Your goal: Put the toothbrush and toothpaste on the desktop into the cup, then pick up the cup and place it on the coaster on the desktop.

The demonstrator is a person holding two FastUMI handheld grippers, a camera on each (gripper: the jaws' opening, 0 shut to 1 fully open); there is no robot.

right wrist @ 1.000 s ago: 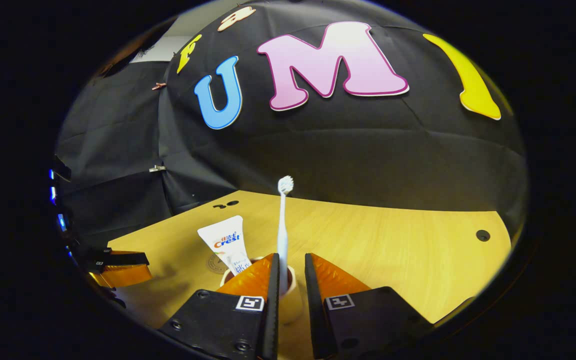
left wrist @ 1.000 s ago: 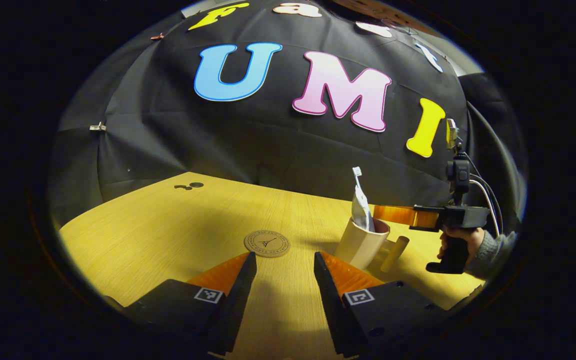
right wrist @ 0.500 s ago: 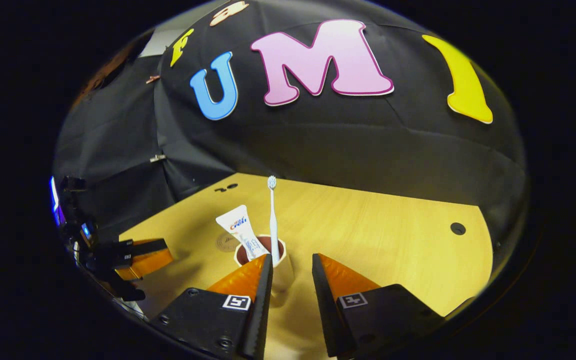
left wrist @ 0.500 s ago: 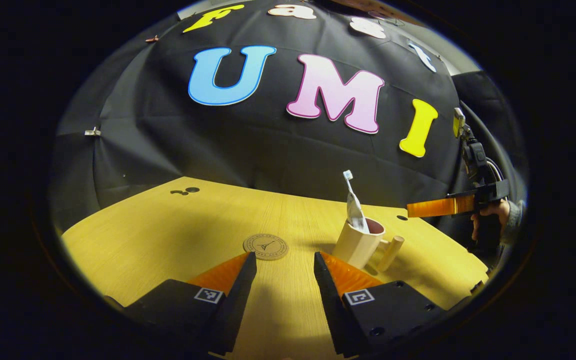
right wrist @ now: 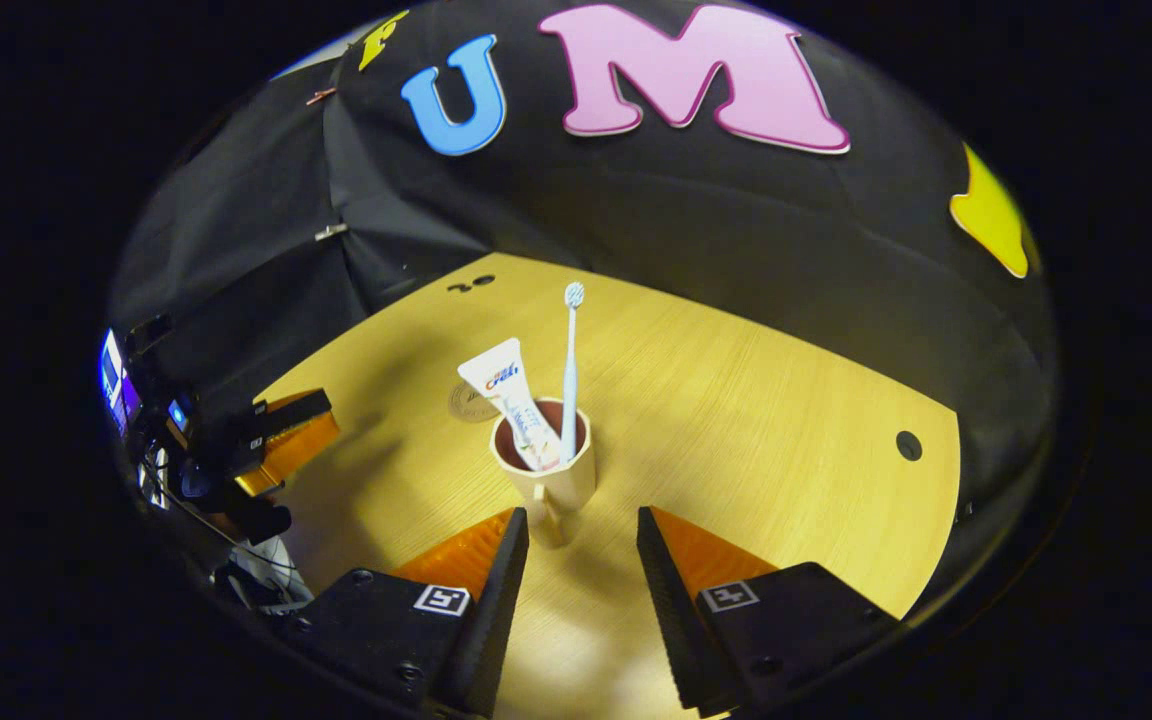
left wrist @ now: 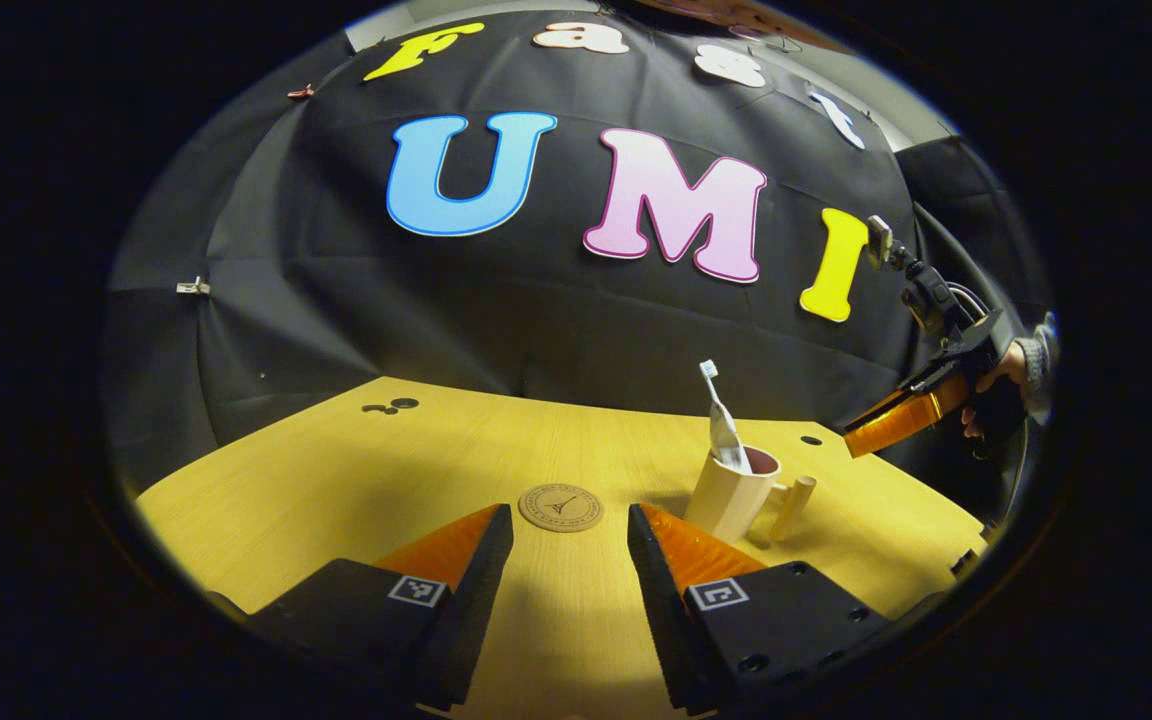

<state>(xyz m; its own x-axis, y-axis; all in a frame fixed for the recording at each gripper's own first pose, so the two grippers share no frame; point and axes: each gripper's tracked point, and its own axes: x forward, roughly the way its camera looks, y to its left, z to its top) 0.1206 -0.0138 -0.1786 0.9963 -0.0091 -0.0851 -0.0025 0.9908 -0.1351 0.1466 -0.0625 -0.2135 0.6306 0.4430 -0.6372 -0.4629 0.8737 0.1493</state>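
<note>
Wooden desktop at centre frame bears the cup holding toothbrush and toothpaste, coaster beside it; left gripper and right gripper both spread, empty.

Left gripper: two wedge-shaped fingers with ribbed outer faces, mounted on black blocks — each block carries a square black-and-white fiducial marker and recessed screw holes. Right gripper: same build, one marker per block. Seen from the left gripper view, the right gripper has a black pistol-type handle with a small camera unit and cables on top. The hand on that handle wears a grey knitted sleeve.
</note>
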